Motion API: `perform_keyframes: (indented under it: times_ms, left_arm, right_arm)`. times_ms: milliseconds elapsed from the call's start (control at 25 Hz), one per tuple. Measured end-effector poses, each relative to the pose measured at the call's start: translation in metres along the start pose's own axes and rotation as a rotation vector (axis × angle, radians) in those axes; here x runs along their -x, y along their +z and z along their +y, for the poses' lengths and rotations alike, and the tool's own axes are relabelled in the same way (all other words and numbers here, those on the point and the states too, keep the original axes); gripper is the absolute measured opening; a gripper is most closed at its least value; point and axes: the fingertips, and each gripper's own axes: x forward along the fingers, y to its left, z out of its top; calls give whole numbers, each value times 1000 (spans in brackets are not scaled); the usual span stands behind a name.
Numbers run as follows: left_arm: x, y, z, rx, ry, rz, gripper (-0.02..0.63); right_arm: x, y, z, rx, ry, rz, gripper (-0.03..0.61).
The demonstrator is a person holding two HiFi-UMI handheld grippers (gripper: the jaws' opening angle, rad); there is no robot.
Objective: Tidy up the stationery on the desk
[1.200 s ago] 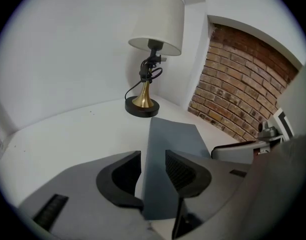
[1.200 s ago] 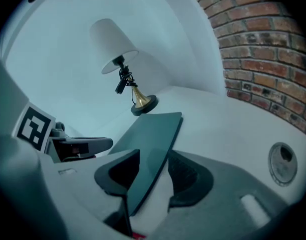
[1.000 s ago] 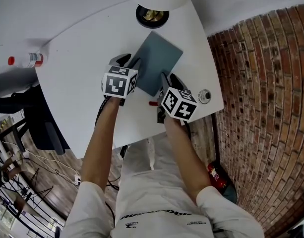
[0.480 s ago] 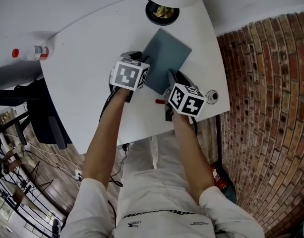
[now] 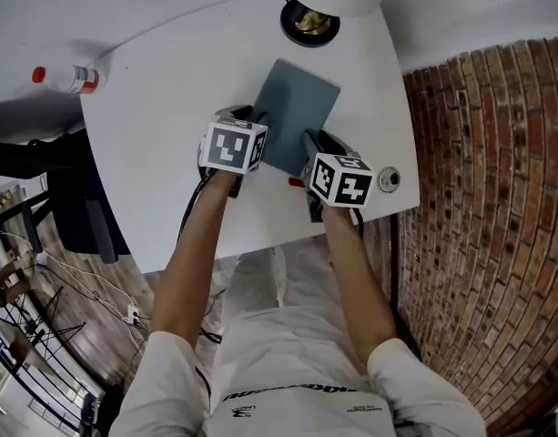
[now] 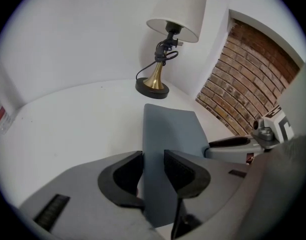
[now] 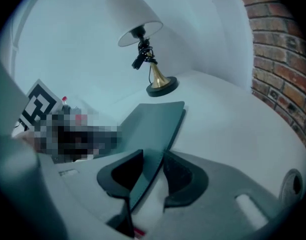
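Note:
A grey-blue notebook is held over the white desk, its far end toward the lamp. My left gripper is shut on its near left edge. In the left gripper view the cover stands on edge between the two black pads. My right gripper is shut on the near right edge. The right gripper view shows the notebook running away from the jaws at a tilt. A red pen lies on the desk between the two grippers, mostly hidden.
A lamp with a brass stem and black base stands at the desk's far edge, its white shade above. A small bottle with a red cap lies far left. A round metal grommet sits near the right corner. A brick wall runs beside it.
Both grippers keep their hold on the notebook. The pair and the notebook have shifted slightly right in the head view; the notebook now lies a little straighter toward the lamp.

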Motion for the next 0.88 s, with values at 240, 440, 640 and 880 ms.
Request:
perform_keyframes:
  times_ms: [240, 440, 640, 880]
  left_arm:
    - [23, -25, 18, 82, 65, -34, 132]
    - [45, -50, 36, 173, 124, -71, 132]
    - [67, -78, 48, 257, 173, -101, 132]
    - [88, -105, 57, 339, 202, -129, 132]
  right_arm:
    - [-6, -9, 27, 106, 65, 51, 121]
    - [-11, -21, 55, 194, 114, 82, 121]
    - [-14, -35, 80, 269, 152, 112, 121]
    - [-15, -49, 104, 356, 180, 142, 120]
